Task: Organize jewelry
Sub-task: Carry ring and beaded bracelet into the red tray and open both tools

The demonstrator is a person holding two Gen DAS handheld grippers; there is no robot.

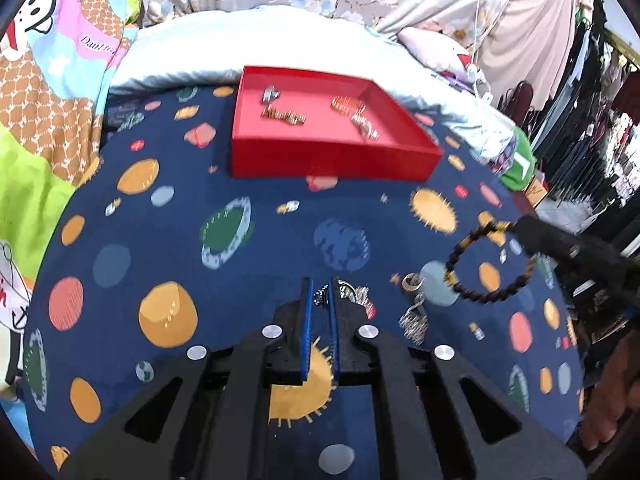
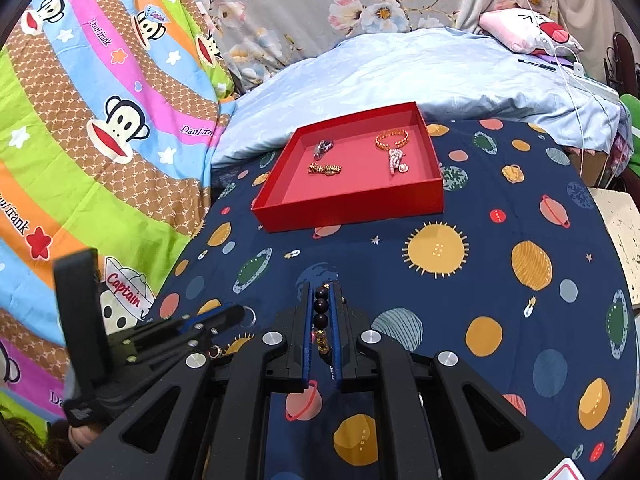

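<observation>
A red tray (image 1: 332,156) (image 2: 352,204) lies on the planet-print cloth and holds several jewelry pieces: a gold bracelet (image 2: 392,138), a pearl piece (image 2: 396,162), a gold chain (image 2: 325,169) and a silver piece (image 2: 322,148). My right gripper (image 2: 323,300) is shut on a dark bead bracelet (image 2: 321,314), which hangs from it above the cloth in the left wrist view (image 1: 486,264). My left gripper (image 1: 319,292) is shut on a silver chain piece (image 1: 322,294) low at the cloth. A ring (image 1: 411,282) and a gold chain (image 1: 414,322) lie loose nearby.
A pale blue quilt (image 2: 420,76) lies behind the tray. A cartoon-monkey blanket (image 2: 100,120) covers the left side. A pink pillow (image 2: 528,28) and white cable sit at the far right. A small ring (image 2: 215,352) lies by the left gripper's body.
</observation>
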